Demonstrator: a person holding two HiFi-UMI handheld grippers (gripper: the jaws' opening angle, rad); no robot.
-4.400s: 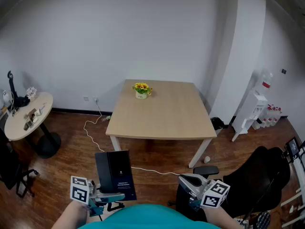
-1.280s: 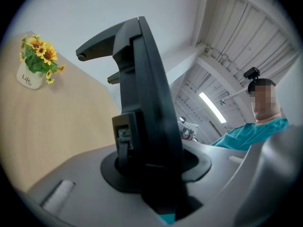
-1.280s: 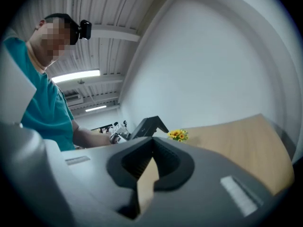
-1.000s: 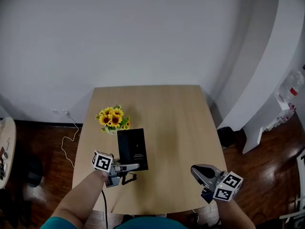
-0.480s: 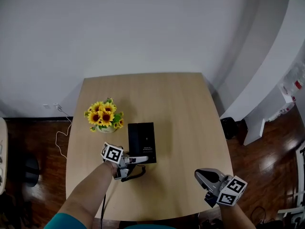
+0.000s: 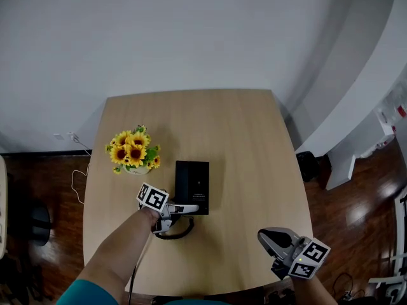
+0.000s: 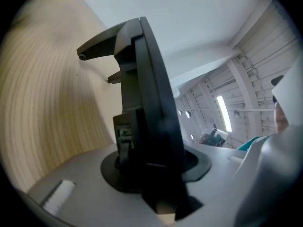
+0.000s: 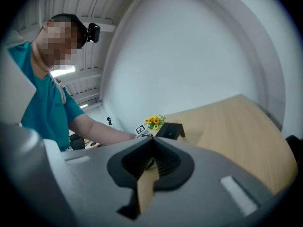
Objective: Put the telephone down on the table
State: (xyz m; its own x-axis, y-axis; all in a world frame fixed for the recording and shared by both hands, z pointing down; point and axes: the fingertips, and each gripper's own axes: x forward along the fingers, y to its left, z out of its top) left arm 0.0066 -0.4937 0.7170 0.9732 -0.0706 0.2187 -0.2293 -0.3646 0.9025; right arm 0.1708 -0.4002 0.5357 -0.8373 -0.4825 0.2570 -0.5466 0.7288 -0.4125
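Note:
The telephone (image 6: 192,187) is a flat black unit with a stand on its back. It is over the light wooden table (image 6: 248,145), just right of the sunflower pot. My left gripper (image 6: 189,209) is shut on its near edge. In the left gripper view the telephone (image 7: 142,103) stands on edge between the jaws of my left gripper (image 7: 151,174), its stand (image 7: 97,45) turned toward the tabletop; I cannot tell whether it touches. My right gripper (image 6: 264,235) hangs over the table's front right corner, shut and holding nothing. The right gripper (image 8: 150,162) view shows its pads meeting.
A pot of sunflowers (image 6: 131,152) stands on the table's left part. The wall runs behind the table. A white stand (image 6: 346,164) is on the floor at the right, and a white cable (image 6: 75,170) lies at the left.
The left gripper has carried the telephone down toward the tabletop and a little further in, beside the flowers. The right gripper has sunk slightly near the front right corner.

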